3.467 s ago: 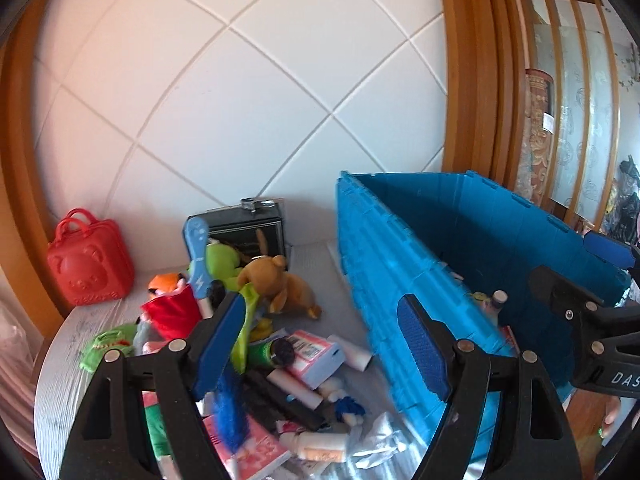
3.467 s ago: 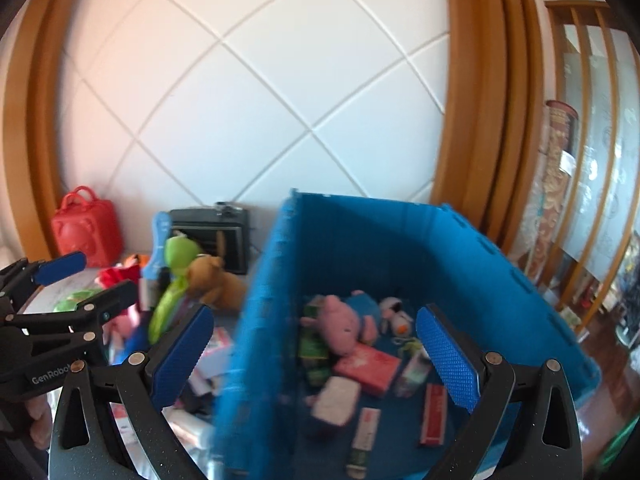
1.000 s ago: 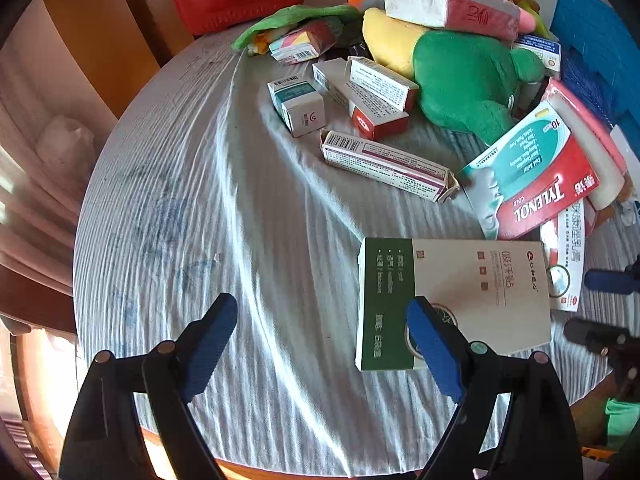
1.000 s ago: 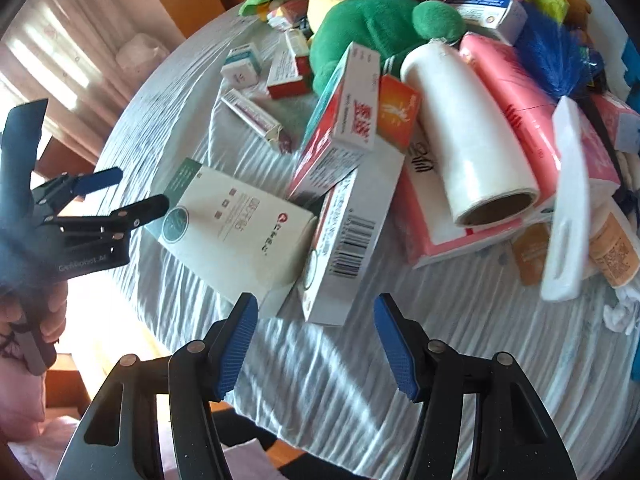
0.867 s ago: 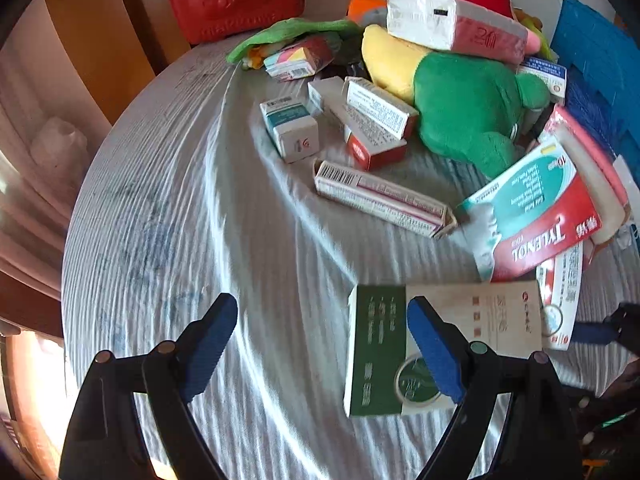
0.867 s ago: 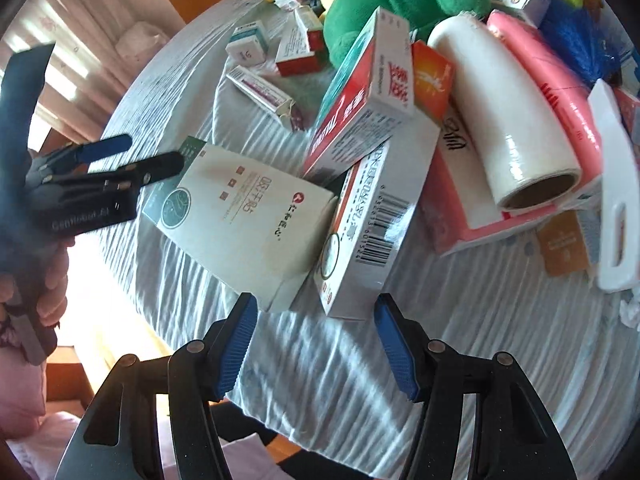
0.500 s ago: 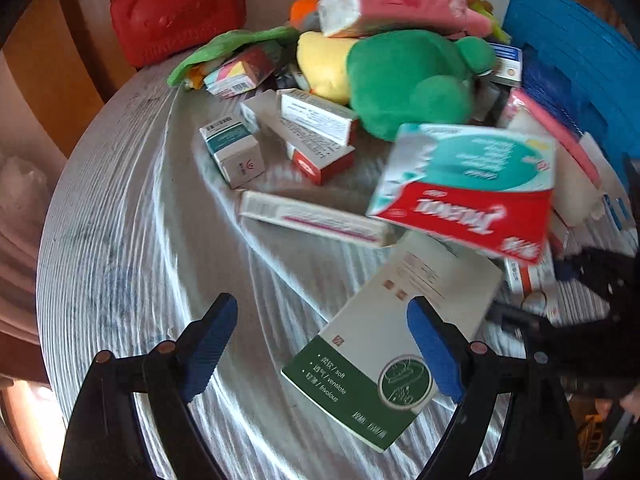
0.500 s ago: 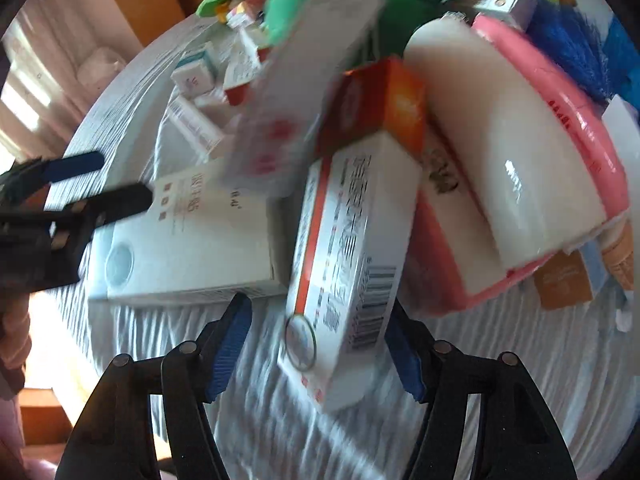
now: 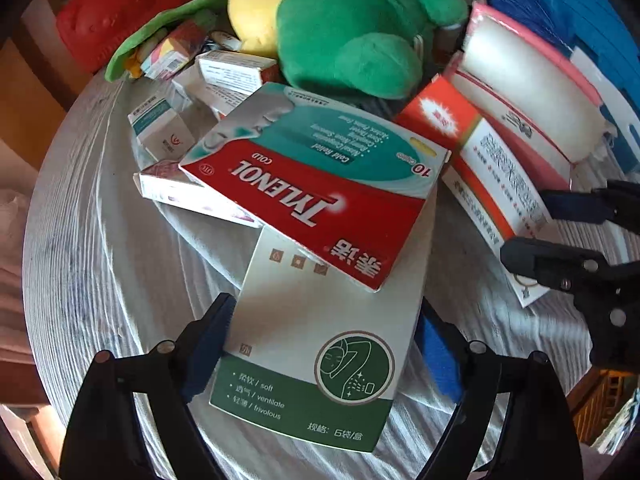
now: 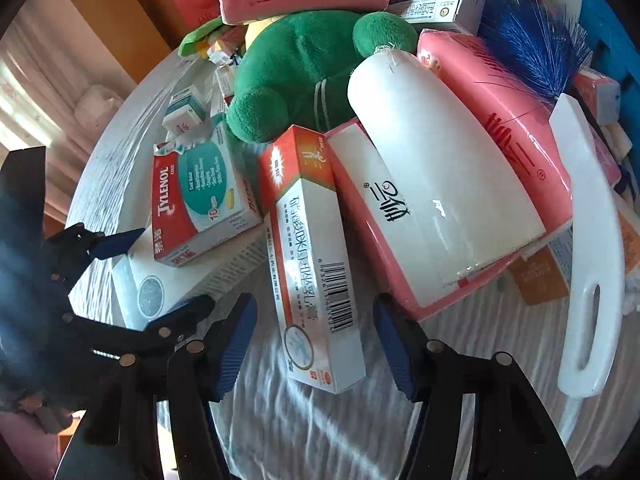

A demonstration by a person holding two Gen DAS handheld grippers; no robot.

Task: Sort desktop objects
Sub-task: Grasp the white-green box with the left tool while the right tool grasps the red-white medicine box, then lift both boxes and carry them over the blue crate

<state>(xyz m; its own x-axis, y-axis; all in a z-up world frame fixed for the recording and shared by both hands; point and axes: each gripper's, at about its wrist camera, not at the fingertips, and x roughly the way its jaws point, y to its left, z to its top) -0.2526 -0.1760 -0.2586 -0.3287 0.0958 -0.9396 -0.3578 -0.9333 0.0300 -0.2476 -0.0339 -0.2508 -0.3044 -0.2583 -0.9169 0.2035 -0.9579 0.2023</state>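
Where left shows green label, right – barcode

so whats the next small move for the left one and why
Probably close the left hand-held gripper on the white and green box: its open pads already sit either side of it. Lift gently, since the Tylenol box rests on its far end and would likely slide off.

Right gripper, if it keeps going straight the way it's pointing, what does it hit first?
Most likely the long orange and white box: it lies between the open fingers of the right gripper, end toward the camera. Beyond it sits the green plush toy, though depth is unclear.
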